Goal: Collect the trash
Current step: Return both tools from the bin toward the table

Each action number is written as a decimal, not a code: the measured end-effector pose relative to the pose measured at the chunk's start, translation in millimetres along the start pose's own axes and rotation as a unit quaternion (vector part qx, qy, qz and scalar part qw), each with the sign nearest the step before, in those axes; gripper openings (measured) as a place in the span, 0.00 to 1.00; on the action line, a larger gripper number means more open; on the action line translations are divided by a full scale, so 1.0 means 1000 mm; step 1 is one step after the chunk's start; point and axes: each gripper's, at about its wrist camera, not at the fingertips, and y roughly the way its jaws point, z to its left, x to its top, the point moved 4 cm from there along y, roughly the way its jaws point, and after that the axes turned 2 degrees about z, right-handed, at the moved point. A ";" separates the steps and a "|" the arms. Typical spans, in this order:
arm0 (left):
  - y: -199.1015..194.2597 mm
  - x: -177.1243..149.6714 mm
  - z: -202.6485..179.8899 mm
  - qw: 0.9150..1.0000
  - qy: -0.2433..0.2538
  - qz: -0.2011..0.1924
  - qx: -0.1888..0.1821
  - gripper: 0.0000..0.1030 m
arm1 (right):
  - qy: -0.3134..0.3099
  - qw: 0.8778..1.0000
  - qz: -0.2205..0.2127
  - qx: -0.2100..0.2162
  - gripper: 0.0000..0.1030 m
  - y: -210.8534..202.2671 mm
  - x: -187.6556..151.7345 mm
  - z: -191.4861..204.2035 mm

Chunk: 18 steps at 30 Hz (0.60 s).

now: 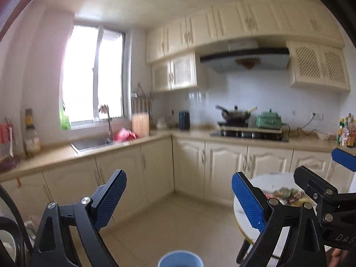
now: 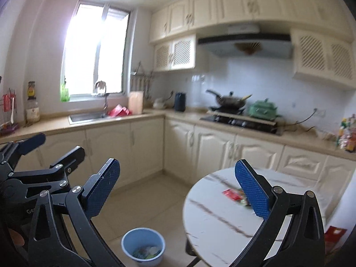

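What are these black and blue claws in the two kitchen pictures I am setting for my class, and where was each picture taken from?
No robot here: a person carries a hand-held gripper in each hand, each with a wide-angle camera looking along its two blue-padded fingers. One picture comes from the left hand-held gripper, the other from the right hand-held gripper; each also catches the other at its edge. Both stand open and hold nothing.

Ahead is a kitchen with a sink under the window and a wok on the stove. Nearby stands a round marble-patterned table with wrappers on it, one red; the rest are blurred or hidden behind a finger. On the floor beside the table sits a blue bin with some trash already in it. The wrappers on the table look yet to be collected.
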 end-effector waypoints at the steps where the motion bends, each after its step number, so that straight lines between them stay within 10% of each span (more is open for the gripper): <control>1: -0.009 -0.002 -0.009 1.000 0.002 -0.015 0.005 0.95 | 0.002 1.000 -0.006 -0.005 1.00 -0.008 0.002 -0.003; 8: -0.054 -0.080 -0.024 0.998 0.004 -0.060 -0.013 0.98 | 0.015 0.998 -0.035 -0.041 1.00 -0.052 0.006 -0.028; 18: -0.081 -0.085 -0.010 0.995 0.017 -0.085 -0.051 0.98 | 0.027 0.994 -0.050 -0.091 1.00 -0.089 0.009 -0.069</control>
